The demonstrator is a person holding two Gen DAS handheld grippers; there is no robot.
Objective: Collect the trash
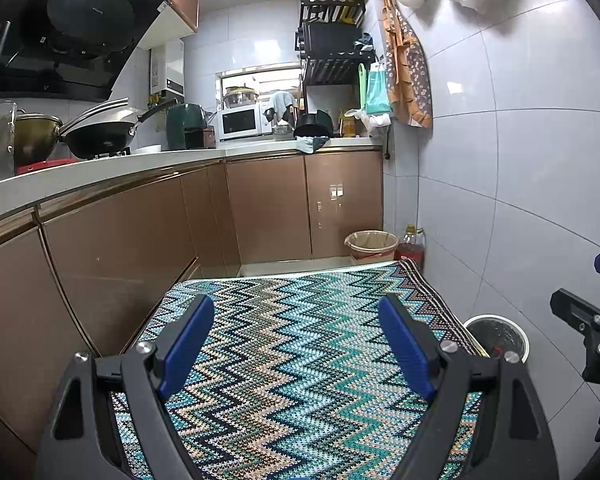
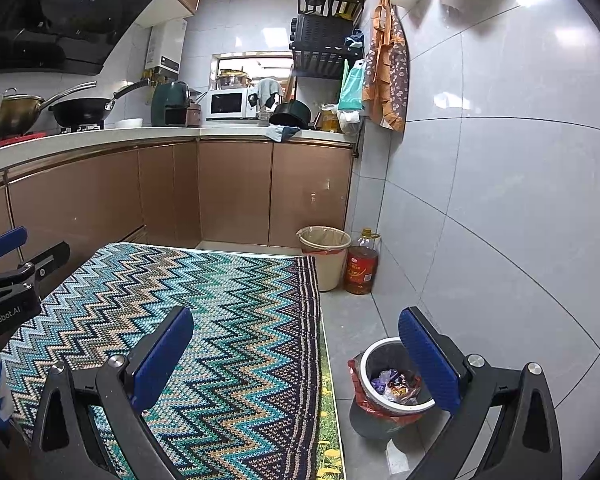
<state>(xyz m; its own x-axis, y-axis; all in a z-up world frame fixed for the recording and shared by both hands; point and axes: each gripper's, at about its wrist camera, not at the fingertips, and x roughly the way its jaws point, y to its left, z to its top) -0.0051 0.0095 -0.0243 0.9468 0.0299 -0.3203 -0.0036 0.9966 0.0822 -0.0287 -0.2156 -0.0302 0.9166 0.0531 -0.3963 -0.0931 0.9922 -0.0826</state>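
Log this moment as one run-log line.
left claw: open, empty | right claw: open, empty | zigzag cloth: bare | grey bin: wrappers inside

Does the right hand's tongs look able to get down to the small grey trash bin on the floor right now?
Probably yes. The right tongs are open and empty, and the grey trash bin stands beside the cloth-covered table, below the tongs, with nothing over its mouth.

"GenRobot.AI" in white on the left gripper (image 2: 4, 276) body
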